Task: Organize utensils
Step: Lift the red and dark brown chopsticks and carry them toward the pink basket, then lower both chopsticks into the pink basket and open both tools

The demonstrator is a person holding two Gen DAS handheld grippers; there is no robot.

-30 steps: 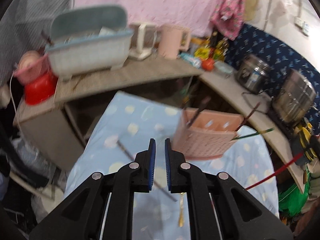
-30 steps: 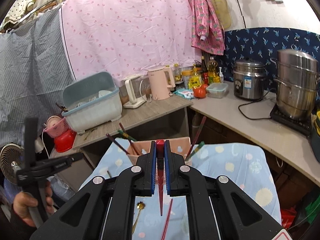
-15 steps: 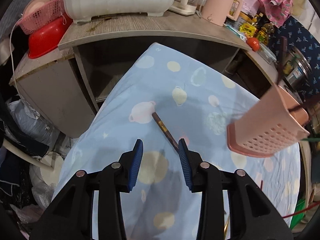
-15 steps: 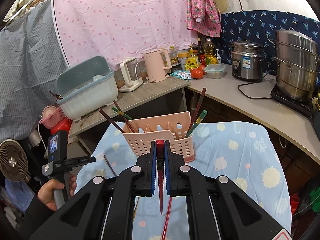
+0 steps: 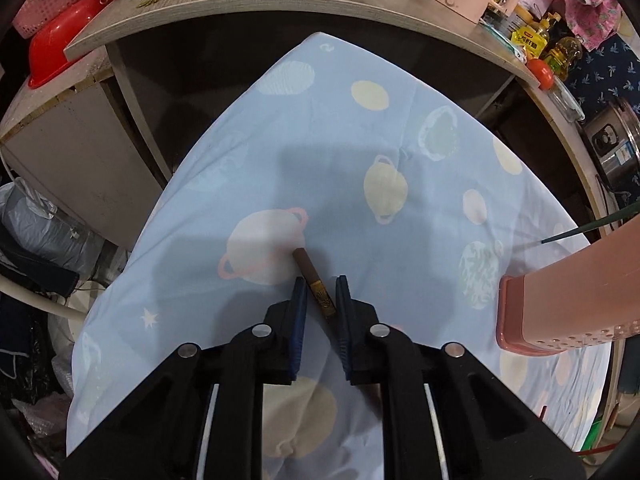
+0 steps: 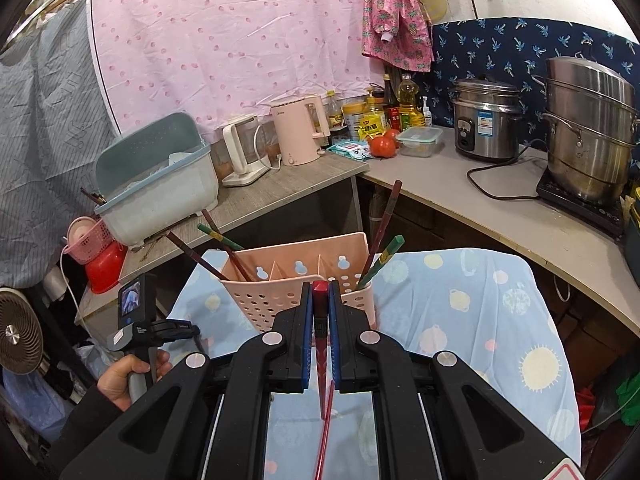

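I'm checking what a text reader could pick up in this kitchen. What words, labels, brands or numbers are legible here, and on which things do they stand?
No text here reads with certainty.
Pink electric kettle: small brand mark near the top, too blurred to read.
Silver rice cooker: blue and white label, too small.
Yellow packet among the bottles: printed characters, blurred.
Yellow-labelled oil bottle: dark characters, not legible.
Handheld grey camera grip: tiny white print, unreadable.

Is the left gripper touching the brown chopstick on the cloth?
Cannot tell. In the left wrist view the brown chopstick lies slanted between the left gripper fingers, near the right pad, but contact isn't plain.
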